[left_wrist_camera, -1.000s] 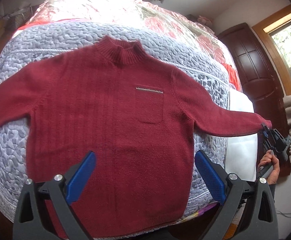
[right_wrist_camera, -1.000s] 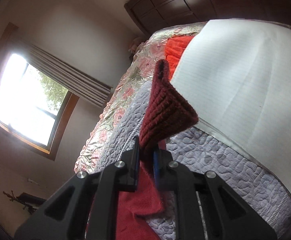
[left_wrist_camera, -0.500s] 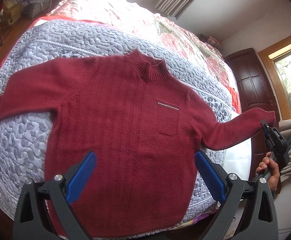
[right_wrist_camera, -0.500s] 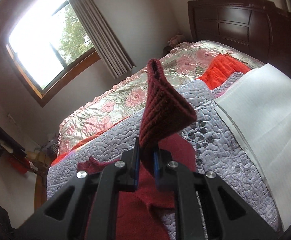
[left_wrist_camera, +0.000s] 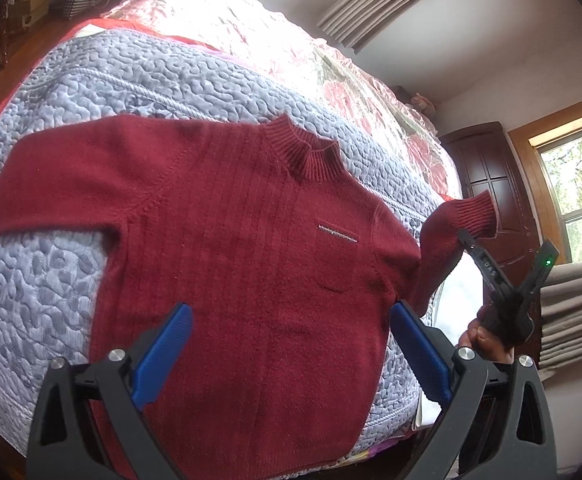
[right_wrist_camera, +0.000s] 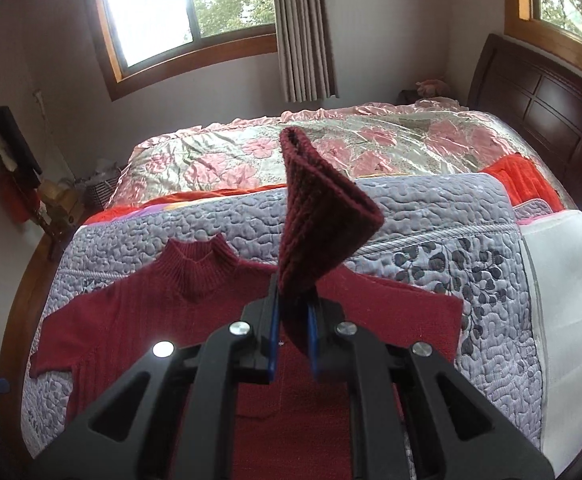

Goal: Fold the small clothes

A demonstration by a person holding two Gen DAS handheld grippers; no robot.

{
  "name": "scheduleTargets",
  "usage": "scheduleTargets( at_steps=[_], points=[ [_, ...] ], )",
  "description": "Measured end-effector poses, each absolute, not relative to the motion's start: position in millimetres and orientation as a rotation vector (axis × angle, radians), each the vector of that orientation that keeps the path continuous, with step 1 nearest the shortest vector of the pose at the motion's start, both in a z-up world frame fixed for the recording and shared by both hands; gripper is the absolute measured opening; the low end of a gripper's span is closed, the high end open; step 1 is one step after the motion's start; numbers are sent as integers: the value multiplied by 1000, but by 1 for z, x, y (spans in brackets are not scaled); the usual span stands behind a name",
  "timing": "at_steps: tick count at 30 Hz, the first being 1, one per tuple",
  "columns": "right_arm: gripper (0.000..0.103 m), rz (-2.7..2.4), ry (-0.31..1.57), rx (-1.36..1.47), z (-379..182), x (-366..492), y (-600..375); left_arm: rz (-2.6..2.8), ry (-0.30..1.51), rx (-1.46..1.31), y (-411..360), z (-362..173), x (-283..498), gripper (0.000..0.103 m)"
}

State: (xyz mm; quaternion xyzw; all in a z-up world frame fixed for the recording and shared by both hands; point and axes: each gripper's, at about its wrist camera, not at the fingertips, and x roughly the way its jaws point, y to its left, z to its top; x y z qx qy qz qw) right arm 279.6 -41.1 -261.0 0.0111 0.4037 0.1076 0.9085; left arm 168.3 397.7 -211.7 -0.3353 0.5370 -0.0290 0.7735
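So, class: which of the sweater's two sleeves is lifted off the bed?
The sleeve on the pocket side: the right gripper holds its cuff raised. The other sleeve lies flat.

Matt ribbed-knit sweater (left_wrist_camera: 243, 264), quilted bedspread (left_wrist_camera: 131, 80)

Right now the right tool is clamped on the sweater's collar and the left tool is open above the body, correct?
Not quite. The right tool is clamped on the sleeve cuff, lifted off the quilt; the collar lies flat, as the right wrist view shows. The left tool is open above the sweater.
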Motion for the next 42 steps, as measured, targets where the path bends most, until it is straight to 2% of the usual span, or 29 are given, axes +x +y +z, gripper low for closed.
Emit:
scheduleTargets(
  at_steps=[10,18,20,24,29,36,42],
  points=[
    [10,287,937,-294,-348,273,55,-145,1161,-854,410,-239,201,99],
    [11,286,950,-595,-422,258,104,-240,1204,-1050,408,-296,230,99],
    [14,293,951,-628,-432,253,108,-259,1204,-1071,407,-307,241,99],
    [33,345,963,-629,-434,242,110,-285,1213,-1113,404,-328,262,99],
    [40,359,1008,-495,-404,214,87,-291,1238,-1218,394,-361,284,99],
    [40,342,1162,-324,-389,147,40,-306,1388,-1339,340,-438,319,99],
    [40,330,1218,-226,-386,126,28,-235,1432,-1279,318,-456,340,97]
  ],
)
